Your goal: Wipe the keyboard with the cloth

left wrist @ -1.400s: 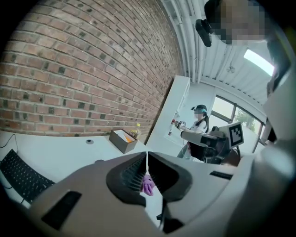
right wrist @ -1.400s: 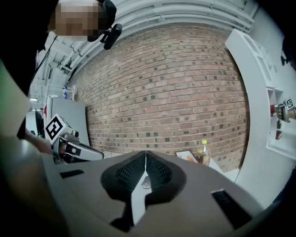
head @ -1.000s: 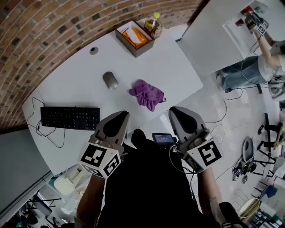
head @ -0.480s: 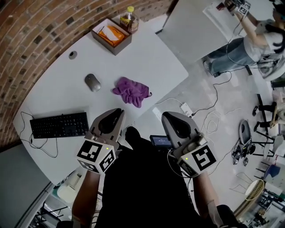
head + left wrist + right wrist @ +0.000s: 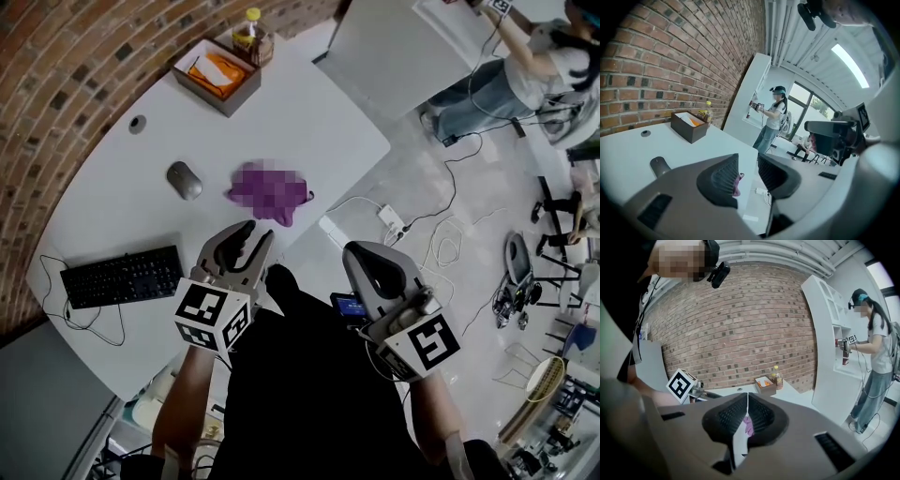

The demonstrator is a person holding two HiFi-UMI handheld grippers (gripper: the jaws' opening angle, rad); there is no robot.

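Observation:
The black keyboard [image 5: 122, 277] lies at the left of the white table [image 5: 309, 112], with its cable trailing off it. The purple cloth [image 5: 270, 190] lies crumpled near the table's front edge, just beyond my two grippers. My left gripper [image 5: 246, 239] hovers short of the cloth; its jaws are opening, with a clear gap and nothing between them. In the left gripper view a bit of cloth [image 5: 737, 185] shows past the left gripper [image 5: 749, 174]. My right gripper [image 5: 364, 255] hangs off the table's edge, shut and empty. In the right gripper view the right gripper [image 5: 747, 398] has its tips touching.
A grey mouse [image 5: 184, 179] lies left of the cloth. A brown box [image 5: 217, 75] with orange contents and a bottle [image 5: 248, 33] stand at the table's far end. A power strip [image 5: 392, 220] and cables lie on the floor. A person [image 5: 525, 66] stands at the back right.
The left gripper's jaws have parted from shut to a visible gap, and that gripper has sunk toward the table. The right gripper stays shut and has shifted slightly.

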